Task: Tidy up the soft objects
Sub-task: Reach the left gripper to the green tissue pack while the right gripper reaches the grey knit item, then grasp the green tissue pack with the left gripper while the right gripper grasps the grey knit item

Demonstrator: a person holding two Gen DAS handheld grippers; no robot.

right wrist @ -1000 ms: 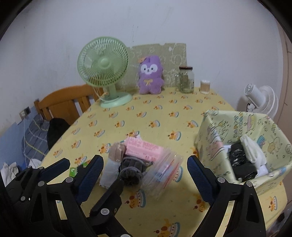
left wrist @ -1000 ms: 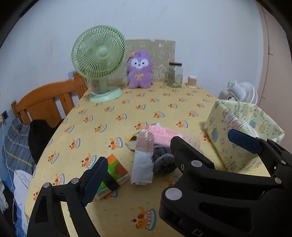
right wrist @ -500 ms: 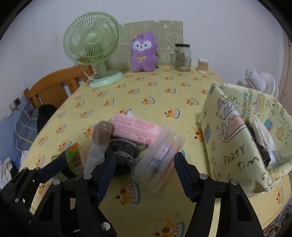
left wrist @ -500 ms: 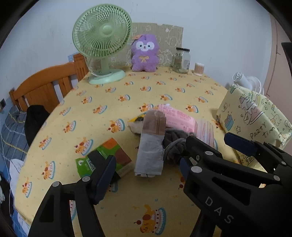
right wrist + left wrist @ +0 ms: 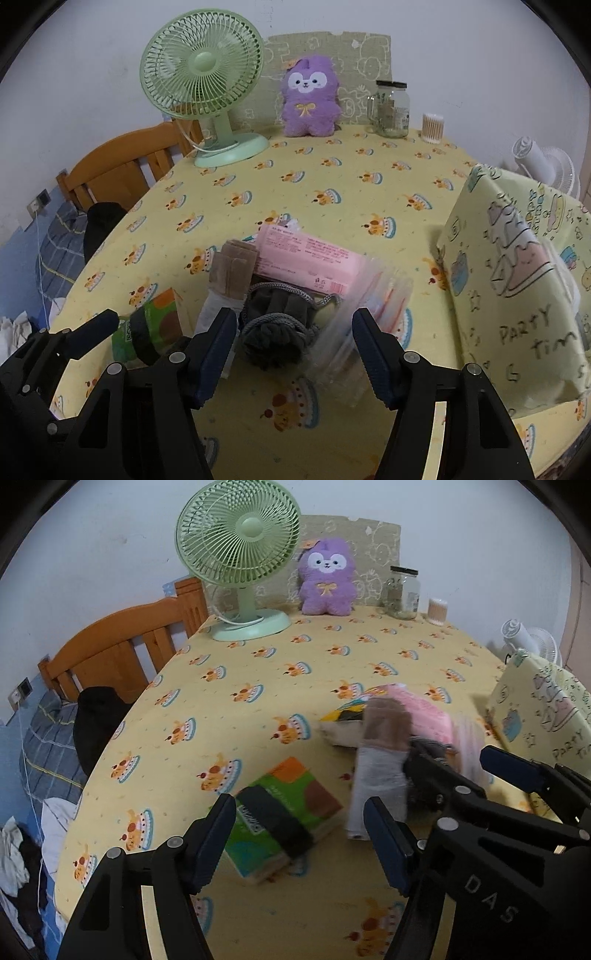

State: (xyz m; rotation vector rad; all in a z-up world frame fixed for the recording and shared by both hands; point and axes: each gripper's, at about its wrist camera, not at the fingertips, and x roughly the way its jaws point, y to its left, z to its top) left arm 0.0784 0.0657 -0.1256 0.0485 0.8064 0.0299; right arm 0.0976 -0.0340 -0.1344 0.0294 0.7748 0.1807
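A pile of soft things lies on the yellow tablecloth: a green tissue pack with a dark band, a grey-and-brown folded cloth, a pink pack, a dark grey knitted bundle and a clear plastic pouch. My left gripper is open, its fingers on either side of the tissue pack. My right gripper is open, just above the knitted bundle. A patterned fabric bin stands at the right.
At the back of the table stand a green fan, a purple plush, a glass jar and a cotton-swab tub. A wooden chair stands at the left edge, and a white fan behind the bin.
Both grippers have moved down and closer to the pile. The left one now frames the tissue pack and the right one the knitted bundle. Both stayed open.
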